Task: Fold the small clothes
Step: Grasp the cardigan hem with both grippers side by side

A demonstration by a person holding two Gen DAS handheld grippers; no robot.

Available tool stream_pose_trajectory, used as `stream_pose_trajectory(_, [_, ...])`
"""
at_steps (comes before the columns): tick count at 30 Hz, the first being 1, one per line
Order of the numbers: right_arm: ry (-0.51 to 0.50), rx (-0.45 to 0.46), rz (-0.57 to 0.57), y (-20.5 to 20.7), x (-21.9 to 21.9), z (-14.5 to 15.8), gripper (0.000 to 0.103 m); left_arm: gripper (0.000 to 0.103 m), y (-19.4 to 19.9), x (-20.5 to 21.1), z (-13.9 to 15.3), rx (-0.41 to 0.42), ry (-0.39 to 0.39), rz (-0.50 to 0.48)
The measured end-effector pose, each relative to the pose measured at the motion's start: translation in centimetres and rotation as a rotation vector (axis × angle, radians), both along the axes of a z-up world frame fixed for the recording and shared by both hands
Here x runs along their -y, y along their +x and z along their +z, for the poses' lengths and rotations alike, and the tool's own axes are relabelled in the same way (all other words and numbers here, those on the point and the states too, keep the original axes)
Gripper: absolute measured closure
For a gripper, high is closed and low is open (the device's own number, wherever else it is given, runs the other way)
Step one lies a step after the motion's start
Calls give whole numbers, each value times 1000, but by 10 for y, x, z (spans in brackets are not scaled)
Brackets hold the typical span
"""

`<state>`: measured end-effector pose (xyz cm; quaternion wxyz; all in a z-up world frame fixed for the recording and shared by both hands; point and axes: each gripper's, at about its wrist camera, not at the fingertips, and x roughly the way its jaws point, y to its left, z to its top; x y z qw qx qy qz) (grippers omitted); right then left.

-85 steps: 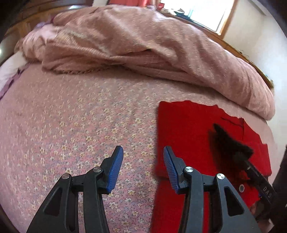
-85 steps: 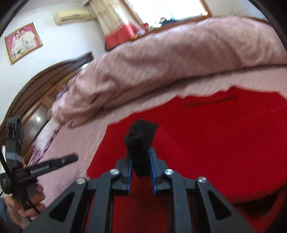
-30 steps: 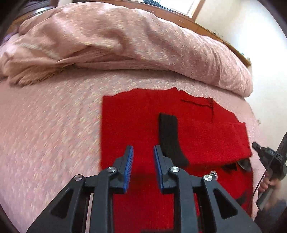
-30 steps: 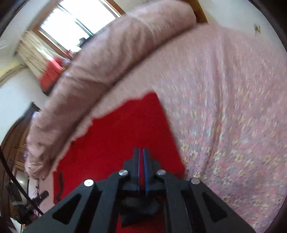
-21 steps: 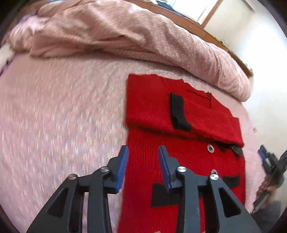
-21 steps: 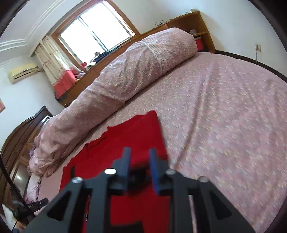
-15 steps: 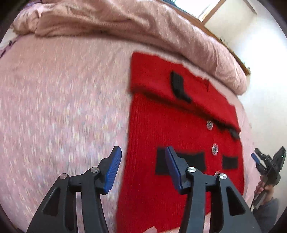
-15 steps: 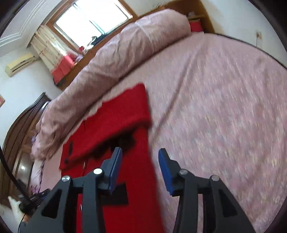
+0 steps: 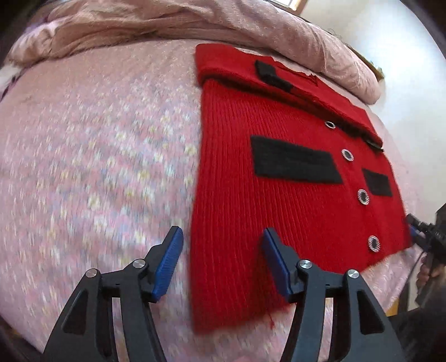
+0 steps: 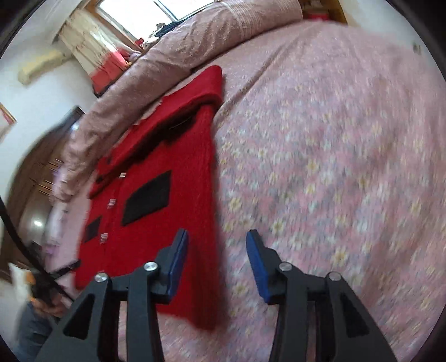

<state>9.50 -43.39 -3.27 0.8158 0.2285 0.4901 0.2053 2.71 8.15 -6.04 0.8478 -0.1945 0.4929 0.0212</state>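
Note:
A small red knit cardigan (image 9: pixel 278 200) with black pocket patches and round buttons lies flat on the pink flowered bed sheet (image 9: pixel 97 156). Its sleeves are folded across the top in a red band with a black cuff (image 9: pixel 271 73). My left gripper (image 9: pixel 223 264) is open and empty, hovering over the cardigan's near left hem corner. In the right wrist view the cardigan (image 10: pixel 167 200) lies to the left. My right gripper (image 10: pixel 216 264) is open and empty, astride the cardigan's right edge near the hem.
A rolled pink quilt (image 9: pixel 195 19) lies along the far side of the bed, just past the cardigan's top. The right wrist view shows wide bare sheet (image 10: pixel 334 167) to the right. A dark wooden headboard (image 10: pixel 41 172) and a window (image 10: pixel 133 16) lie beyond.
My right gripper let go of the black-cuffed sleeve and opened. Both grippers pulled back from the folded sleeves to the hem end, and the left jaws widened.

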Motion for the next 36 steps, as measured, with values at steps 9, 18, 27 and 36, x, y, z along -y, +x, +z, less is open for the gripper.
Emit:
stream_pose_trajectory(9, [194, -71, 31, -21, -13, -17, 50, 35, -2, 5, -3, 42, -136, 11])
stream_pose_trajectory(18, [232, -115, -20, -22, -1, -26, 74, 35, -22, 0, -7, 68, -191, 39])
stream_pose_trajectory(27, [277, -126, -25, -16, -11, -31, 77, 48, -2, -6, -11, 106, -284, 61])
stream_pose_trajectory(36, [135, -90, -17, -22, -18, -16, 96, 101, -24, -19, -18, 26, -302, 171])
